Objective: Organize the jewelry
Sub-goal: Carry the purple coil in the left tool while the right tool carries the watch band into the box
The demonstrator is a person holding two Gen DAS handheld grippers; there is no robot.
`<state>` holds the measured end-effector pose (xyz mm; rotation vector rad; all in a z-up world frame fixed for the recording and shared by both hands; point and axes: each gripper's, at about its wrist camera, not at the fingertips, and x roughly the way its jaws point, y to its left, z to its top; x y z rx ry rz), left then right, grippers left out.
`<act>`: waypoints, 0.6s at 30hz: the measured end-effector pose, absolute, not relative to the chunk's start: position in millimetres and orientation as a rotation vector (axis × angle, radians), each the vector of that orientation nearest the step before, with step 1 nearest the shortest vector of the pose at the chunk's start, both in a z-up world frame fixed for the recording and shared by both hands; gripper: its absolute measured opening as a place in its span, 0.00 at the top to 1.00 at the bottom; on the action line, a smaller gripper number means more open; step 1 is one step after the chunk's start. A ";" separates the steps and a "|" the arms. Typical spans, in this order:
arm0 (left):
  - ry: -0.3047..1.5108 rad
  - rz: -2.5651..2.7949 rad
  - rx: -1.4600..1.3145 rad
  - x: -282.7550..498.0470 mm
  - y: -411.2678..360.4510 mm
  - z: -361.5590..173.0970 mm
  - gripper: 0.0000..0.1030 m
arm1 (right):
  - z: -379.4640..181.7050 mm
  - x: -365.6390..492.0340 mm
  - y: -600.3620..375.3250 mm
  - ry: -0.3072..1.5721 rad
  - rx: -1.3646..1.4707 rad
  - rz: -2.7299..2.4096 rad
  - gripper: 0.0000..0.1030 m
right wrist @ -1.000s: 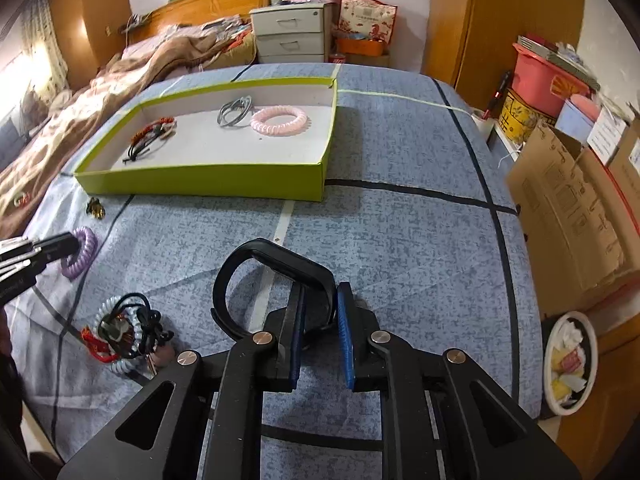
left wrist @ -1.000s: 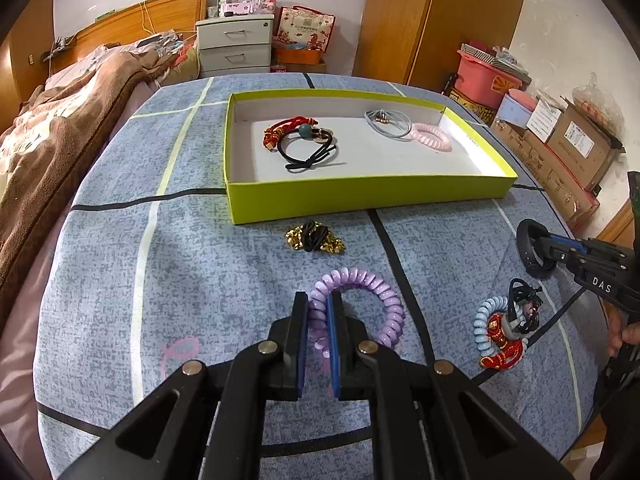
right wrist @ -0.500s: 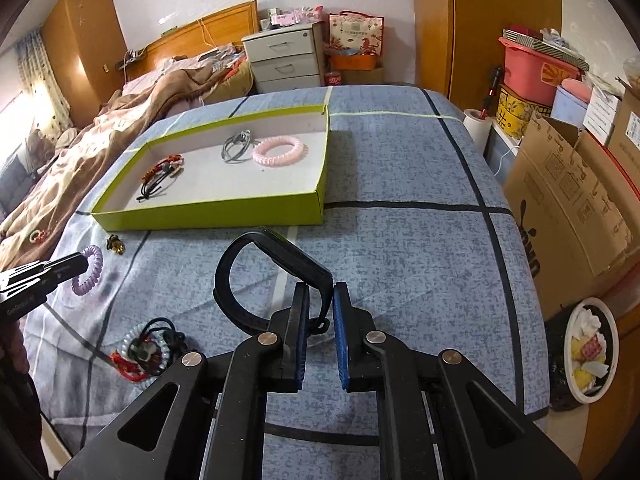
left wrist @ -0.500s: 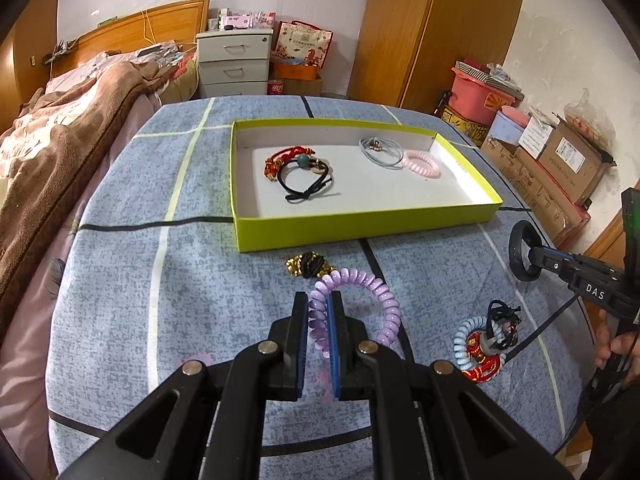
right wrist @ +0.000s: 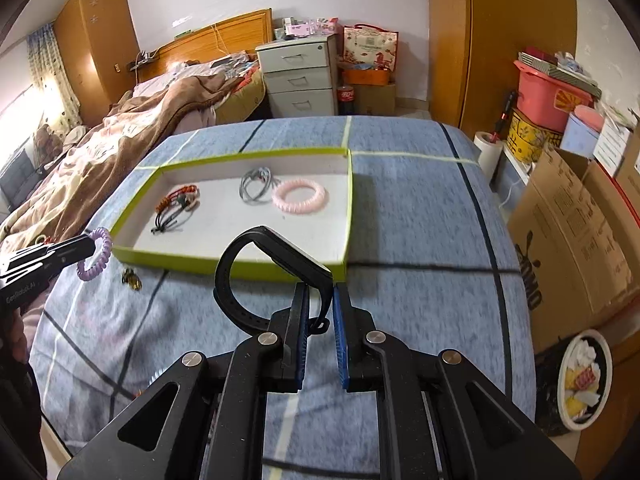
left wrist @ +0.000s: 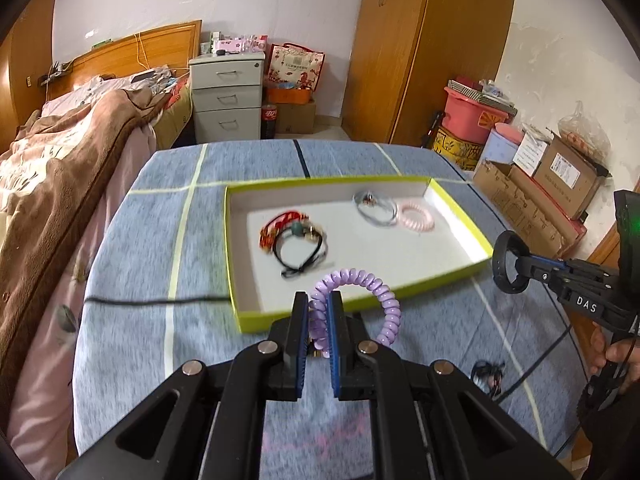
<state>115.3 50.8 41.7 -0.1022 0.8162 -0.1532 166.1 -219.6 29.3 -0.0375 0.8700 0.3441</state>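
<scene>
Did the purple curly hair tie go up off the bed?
Yes. The purple spiral hair tie, clamped in the left gripper, has risen off the blue bedspread and moved toward the green tray.

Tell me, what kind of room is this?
It looks like a bedroom. There is a bed with a wooden headboard and a rumpled brown blanket, a drawer cabinet beside it, and a tall wooden wardrobe. Boxes and tubs are stacked along one wall.

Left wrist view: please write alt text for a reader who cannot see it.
The left tool pinches a purple spiral hair tie above a blue checked cloth, just short of a lime-green tray that holds a pink coil tie and other bands. At right, the other tool carries a black band.
</scene>
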 end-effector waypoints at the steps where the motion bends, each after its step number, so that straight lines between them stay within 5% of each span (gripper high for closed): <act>1: 0.815 -0.158 -0.102 118.7 50.9 42.6 0.91 | 30.5 169.4 -218.1 0.870 -0.039 0.346 0.88; 18: 0.862 -0.194 -0.118 184.9 38.1 28.2 0.91 | 10.2 231.9 -186.0 0.959 -0.108 0.344 0.88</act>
